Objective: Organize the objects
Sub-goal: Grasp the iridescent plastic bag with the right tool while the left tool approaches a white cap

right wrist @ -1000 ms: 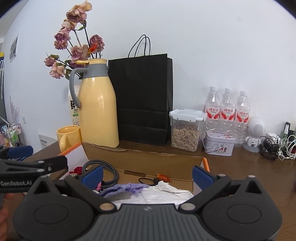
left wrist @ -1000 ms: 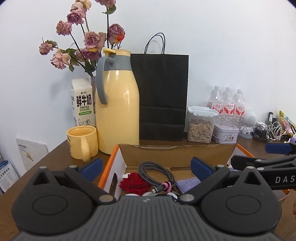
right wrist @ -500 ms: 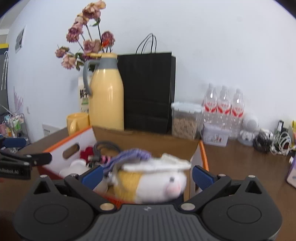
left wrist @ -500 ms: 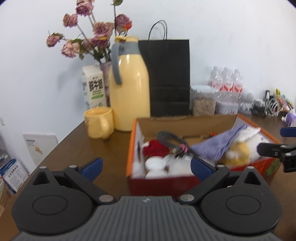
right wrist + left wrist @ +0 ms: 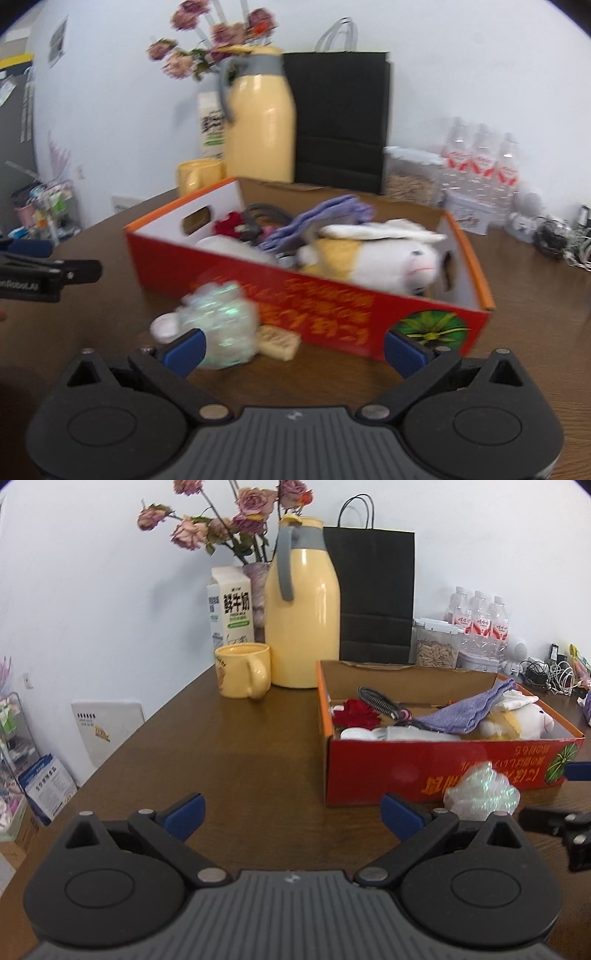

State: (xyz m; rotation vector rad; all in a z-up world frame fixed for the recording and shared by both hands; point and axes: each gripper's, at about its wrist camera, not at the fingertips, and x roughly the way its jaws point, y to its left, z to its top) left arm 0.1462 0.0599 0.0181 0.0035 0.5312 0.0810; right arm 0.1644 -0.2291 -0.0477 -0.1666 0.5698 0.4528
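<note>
White wall backs a dark wooden surface (image 5: 258,746) crowded at the rear with a yellow thermos (image 5: 302,602), a mug (image 5: 242,670), a milk carton (image 5: 231,607) and a black paper bag (image 5: 369,594). A red cardboard box (image 5: 443,768) sits toward the right, already holding a plush toy (image 5: 384,258), a purple cloth (image 5: 465,712), a coiled cable (image 5: 380,701) and a red flower (image 5: 356,712). Outside it, against the box's front wall, lies an iridescent crinkled bundle (image 5: 221,325) with a small tan block (image 5: 279,341) touching it. Both still look unsorted. The left gripper (image 5: 291,814) hovers over bare wood with its fingers spread and empty; the right gripper (image 5: 291,349) is likewise spread wide, its left finger just in front of the bundle. The bundle looks light, soft and springy, so it would probably compress under a pinch; a grip across its bulky middle seems safest. The block appears stiff and flat, best taken by its short edges.
</note>
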